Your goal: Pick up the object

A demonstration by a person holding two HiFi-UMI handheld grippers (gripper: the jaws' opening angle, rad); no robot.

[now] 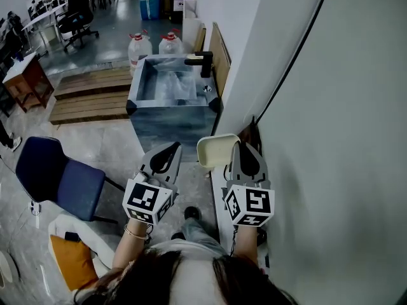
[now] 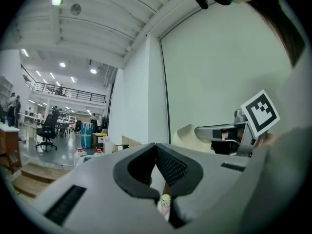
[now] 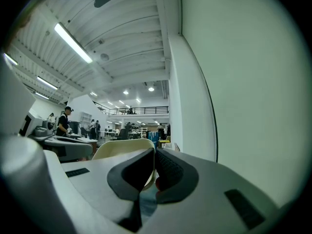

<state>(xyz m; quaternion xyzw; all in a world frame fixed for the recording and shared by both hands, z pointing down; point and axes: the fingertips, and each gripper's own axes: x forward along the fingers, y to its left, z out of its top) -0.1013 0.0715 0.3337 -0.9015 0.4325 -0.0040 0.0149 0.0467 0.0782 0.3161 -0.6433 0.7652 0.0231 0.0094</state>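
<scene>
- My right tool (image 3: 155,151) is clamped on the rim of the cream dish (image 3: 121,152); its own view shows the pinch, which the head view half hides.
- My left tool (image 1: 173,148), lower centre, has its jaws together, near the dish.
- Wall (image 1: 331,138) close at the frame's right; open floor (image 1: 95,138) left, one blue chair (image 1: 57,173).
- Upper centre: one sink (image 1: 172,84), two water jugs (image 1: 140,46).
</scene>
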